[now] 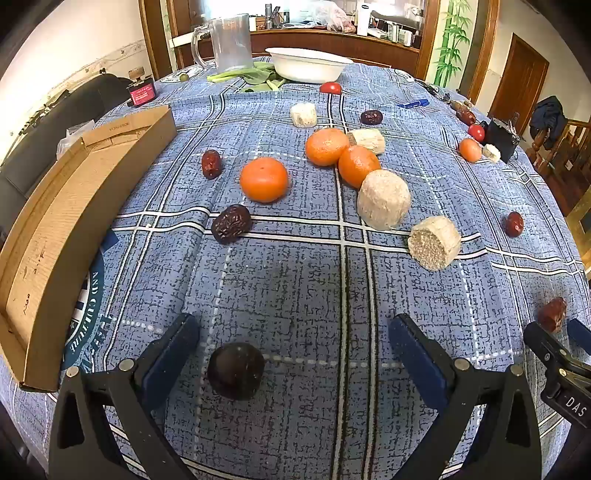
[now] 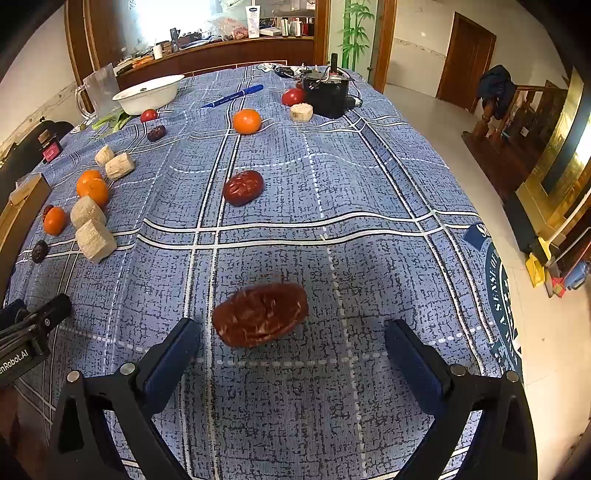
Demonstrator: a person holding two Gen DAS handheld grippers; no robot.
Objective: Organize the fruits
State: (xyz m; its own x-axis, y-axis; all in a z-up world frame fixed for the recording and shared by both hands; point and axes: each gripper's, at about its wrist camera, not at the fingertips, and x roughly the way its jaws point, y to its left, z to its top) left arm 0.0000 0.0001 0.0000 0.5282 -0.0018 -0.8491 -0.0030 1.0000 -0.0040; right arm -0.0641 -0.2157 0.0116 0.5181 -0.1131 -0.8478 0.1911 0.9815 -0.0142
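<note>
Nearest the left tongs [image 1: 291, 354], a dark round fruit [image 1: 235, 370] lies on the table [image 1: 295, 280] between the widely spread blue pads, closer to the left one and touched by neither. Under the right tongs [image 2: 291, 354], likewise spread wide and pinching nothing, a wrinkled red date [image 2: 260, 314] rests on the cloth between the pads, free of both.

A blue plaid tablecloth with white and dark stripes and a round printed emblem covers the table. Taking the white bowl [image 1: 308, 64] at the far edge as the landmark: a clear glass mug [image 1: 227, 44] stands just left of it, green leaves [image 1: 255, 77] lie in front, and a small tomato [image 1: 330, 88] sits just nearer. Well nearer than the bowl, oranges [image 1: 264, 180] mix with pale cut cylinders [image 1: 384, 199] and dark dates [image 1: 231, 223]. Far left of the bowl, a shallow cardboard tray [image 1: 74, 206] runs along the table's edge.

Beyond the bowl stands a cluttered wooden counter [image 1: 332, 35]; to its right, a bamboo-painted panel [image 1: 452, 40] and a brown door [image 1: 522, 81].
</note>
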